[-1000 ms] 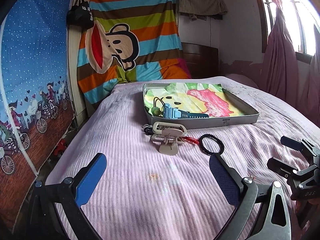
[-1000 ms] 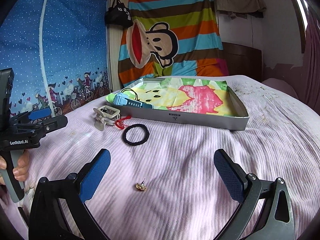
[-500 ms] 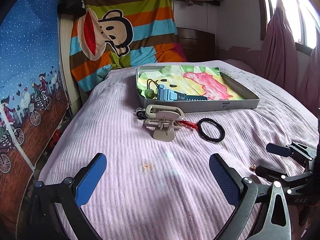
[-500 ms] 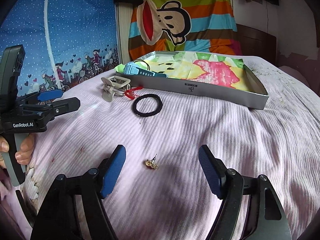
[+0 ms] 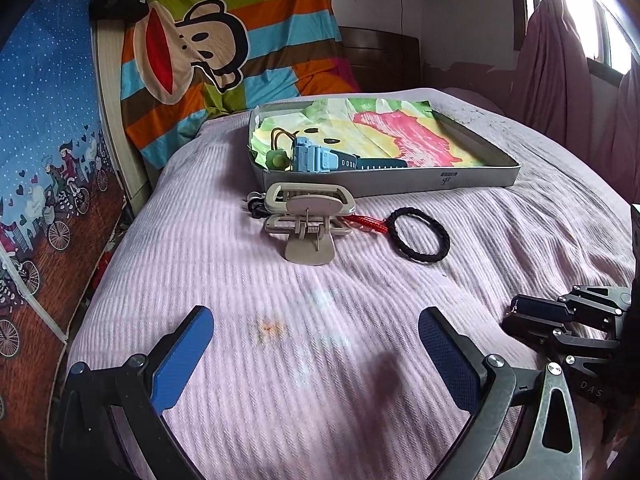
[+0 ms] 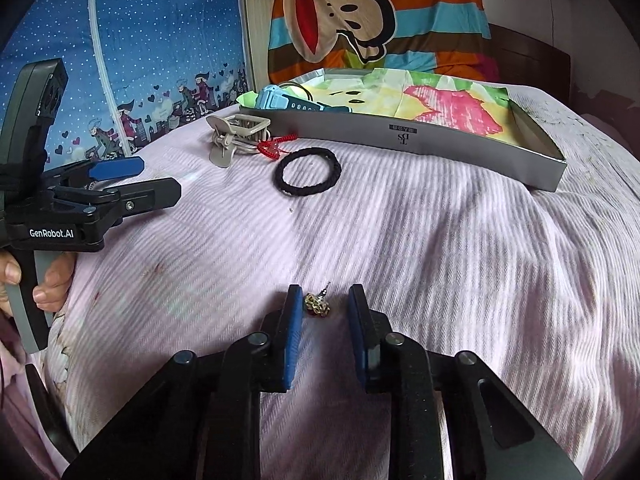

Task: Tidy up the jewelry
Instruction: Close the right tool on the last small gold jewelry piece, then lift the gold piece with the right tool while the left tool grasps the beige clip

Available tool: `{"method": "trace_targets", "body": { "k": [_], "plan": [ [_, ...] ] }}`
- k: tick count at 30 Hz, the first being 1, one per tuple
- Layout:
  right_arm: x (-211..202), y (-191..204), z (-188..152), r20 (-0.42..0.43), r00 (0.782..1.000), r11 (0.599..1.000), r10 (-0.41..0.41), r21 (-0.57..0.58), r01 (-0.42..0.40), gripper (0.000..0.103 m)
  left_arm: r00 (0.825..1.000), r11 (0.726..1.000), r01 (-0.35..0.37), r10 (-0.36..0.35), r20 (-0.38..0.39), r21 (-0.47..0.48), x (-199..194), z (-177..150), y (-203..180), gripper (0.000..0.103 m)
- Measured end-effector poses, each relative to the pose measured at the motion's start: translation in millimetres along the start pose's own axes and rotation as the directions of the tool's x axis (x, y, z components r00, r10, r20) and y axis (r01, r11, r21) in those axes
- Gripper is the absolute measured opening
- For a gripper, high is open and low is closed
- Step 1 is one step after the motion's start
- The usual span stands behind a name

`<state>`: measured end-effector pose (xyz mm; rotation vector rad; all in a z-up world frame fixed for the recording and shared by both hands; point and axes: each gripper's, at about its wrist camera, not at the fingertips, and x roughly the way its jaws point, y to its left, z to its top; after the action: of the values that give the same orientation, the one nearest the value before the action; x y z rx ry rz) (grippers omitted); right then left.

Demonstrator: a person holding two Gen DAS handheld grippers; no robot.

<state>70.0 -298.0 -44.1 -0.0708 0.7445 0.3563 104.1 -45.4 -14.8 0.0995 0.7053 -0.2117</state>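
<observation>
A small gold stud earring (image 6: 317,305) lies on the pink bedspread between the blue pads of my right gripper (image 6: 325,296). Its jaws are closing, with a slim gap still showing on each side of the earring. My left gripper (image 5: 316,332) hovers wide open over bare bedspread, nothing between its fingers. Further up the bed lie a black hair band (image 5: 393,232), a red cord (image 5: 368,224) and a beige claw clip (image 5: 308,216). Behind them, the grey tray (image 5: 400,188) holds a blue watch (image 5: 320,158) and a green hair tie (image 5: 276,158).
The tray is lined with colourful paper. A striped monkey-print blanket (image 5: 208,48) hangs behind the bed and a blue printed curtain (image 5: 48,128) runs along its left edge. A pink curtain (image 5: 560,60) covers the window at right. A hand (image 6: 44,280) grips the left gripper's handle.
My right gripper has sunk to the bedspread and its jaws have narrowed around the earring. The left gripper has tipped down and moved a little closer to the clip, still open.
</observation>
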Motion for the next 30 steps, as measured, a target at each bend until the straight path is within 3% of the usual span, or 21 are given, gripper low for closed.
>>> {"method": "trace_targets", "body": {
  "k": [2,8,17,30],
  "plan": [
    [2.4,-0.5,0.9,-0.006,1.000,1.000,0.003,0.000,-0.003,0.012,1.000,1.000,0.000,0.000,-0.009,0.003,3.4,2.4,-0.3,0.101],
    [13.5,0.0,8.0,-0.024,1.000,1.000,0.004,-0.006,-0.004,0.012,0.999,1.000,0.019,-0.020,-0.027,-0.024,13.7,10.7,4.8,0.097],
    [26.1,-1.5,19.2,-0.026,0.999,1.000,0.025,0.001,-0.025,0.012,1.000,0.999,-0.006,0.005,-0.024,-0.044,26.1,24.3,9.6,0.086],
    [34.9,-3.7,28.5,-0.014,0.999,0.999,0.037,0.015,-0.037,0.012,1.000,0.998,-0.017,0.016,-0.002,-0.066,43.3,39.1,13.6,0.063]
  ]
}}
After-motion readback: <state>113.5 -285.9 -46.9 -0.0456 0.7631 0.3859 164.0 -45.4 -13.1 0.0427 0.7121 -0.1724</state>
